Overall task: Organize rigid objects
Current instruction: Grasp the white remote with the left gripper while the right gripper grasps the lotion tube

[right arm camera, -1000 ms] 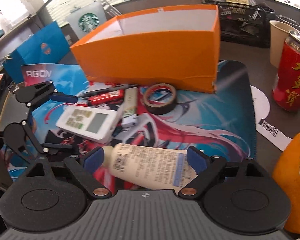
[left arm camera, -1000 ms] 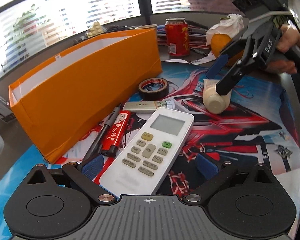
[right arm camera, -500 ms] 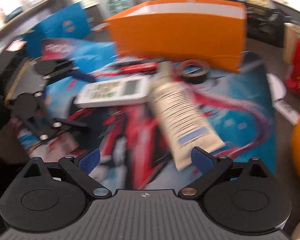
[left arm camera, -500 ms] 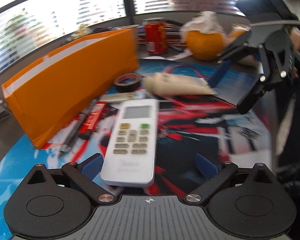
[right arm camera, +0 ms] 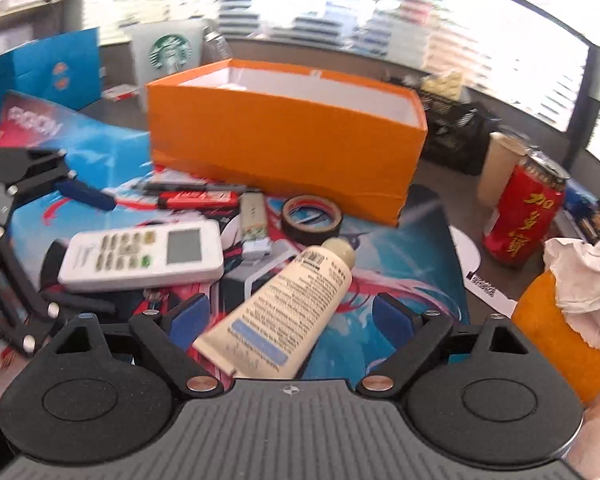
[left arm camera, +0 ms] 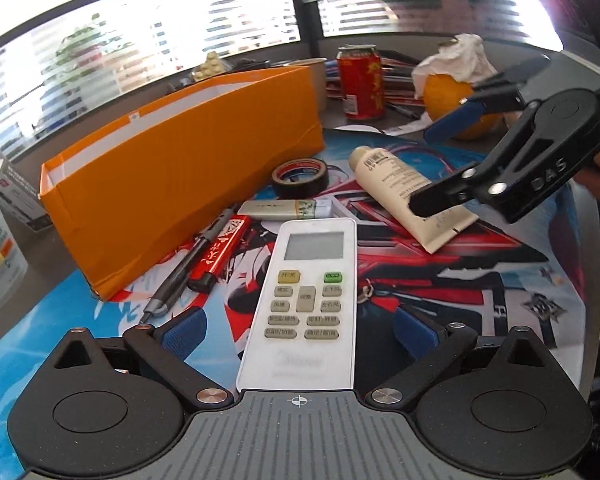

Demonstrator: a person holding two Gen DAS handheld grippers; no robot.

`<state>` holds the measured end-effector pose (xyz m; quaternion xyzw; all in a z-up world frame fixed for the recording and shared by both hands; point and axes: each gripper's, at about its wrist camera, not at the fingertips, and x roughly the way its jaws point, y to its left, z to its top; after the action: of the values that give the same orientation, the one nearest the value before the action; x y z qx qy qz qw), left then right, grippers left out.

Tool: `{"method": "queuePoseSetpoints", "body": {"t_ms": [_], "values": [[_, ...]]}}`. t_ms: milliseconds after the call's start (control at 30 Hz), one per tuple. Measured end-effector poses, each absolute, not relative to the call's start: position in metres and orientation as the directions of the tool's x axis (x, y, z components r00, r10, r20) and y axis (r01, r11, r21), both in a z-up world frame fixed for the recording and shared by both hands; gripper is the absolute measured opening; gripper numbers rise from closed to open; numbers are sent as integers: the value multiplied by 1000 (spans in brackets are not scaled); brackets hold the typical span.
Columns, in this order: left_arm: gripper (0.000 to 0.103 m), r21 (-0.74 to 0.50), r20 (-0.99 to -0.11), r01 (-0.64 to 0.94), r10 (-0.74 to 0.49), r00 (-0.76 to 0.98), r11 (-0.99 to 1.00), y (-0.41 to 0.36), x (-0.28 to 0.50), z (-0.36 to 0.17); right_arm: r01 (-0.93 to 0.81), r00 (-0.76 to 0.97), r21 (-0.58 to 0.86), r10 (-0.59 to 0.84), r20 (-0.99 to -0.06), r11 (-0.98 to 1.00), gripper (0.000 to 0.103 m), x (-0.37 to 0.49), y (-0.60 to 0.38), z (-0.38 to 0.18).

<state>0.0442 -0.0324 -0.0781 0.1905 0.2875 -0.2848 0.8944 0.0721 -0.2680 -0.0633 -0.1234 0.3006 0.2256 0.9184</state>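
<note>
red drink can [left arm camera: 360, 82], tissue-topped orange [left arm camera: 450, 92], Starbucks bag [right arm camera: 168, 54], printed desk mat [left arm camera: 500, 280]

my left gripper [left arm camera: 298, 330]: black linkage arms, silver screws, blue pads; right gripper [left arm camera: 428, 168] stamped "das".

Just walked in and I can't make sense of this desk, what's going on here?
A person is tidying desk clutter with two handheld grippers. The left gripper is open around the white remote; the right gripper is open around the cream tube. Both lie on the printed mat. The orange box stands open behind them.
</note>
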Motion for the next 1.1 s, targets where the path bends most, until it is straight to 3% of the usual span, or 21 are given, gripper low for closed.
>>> {"method": "queuePoseSetpoints", "body": {"t_ms": [67,167,300,400,467,533,700,967,1100], "values": [[101,177,-616,608,-395,682,774,-34,44,-79,-432,732,-50,318,-603,900,89,78,-266,-66],[101,184,-605,598,-390,694,780,-35,43,-80,-396,730,-8,309,-609,918,80,85,-260,-69],[101,101,-621,582,-406,671,807,-29,50,-82,-349,740,-8,270,-616,937,49,91,-257,-76],[99,43,-627,554,-409,663,831,-24,54,-83,-350,739,7,281,-612,937,48,90,-262,-80],[88,25,-626,547,-414,661,837,-24,54,-82,-355,750,-41,259,-609,934,47,85,-259,-80],[59,26,-624,549,-415,662,836,-27,53,-78,-355,753,-59,247,-610,933,47,81,-259,-79],[56,34,-638,515,-378,671,856,-35,50,-75,-360,726,11,288,-625,933,46,83,-272,-77],[52,-22,-638,445,-356,683,895,-32,46,-74,-397,718,8,315,-621,918,45,71,-268,-77],[52,-75,-653,389,-340,676,918,-23,49,-69,-411,717,17,334,-611,912,39,69,-268,-74]]}}
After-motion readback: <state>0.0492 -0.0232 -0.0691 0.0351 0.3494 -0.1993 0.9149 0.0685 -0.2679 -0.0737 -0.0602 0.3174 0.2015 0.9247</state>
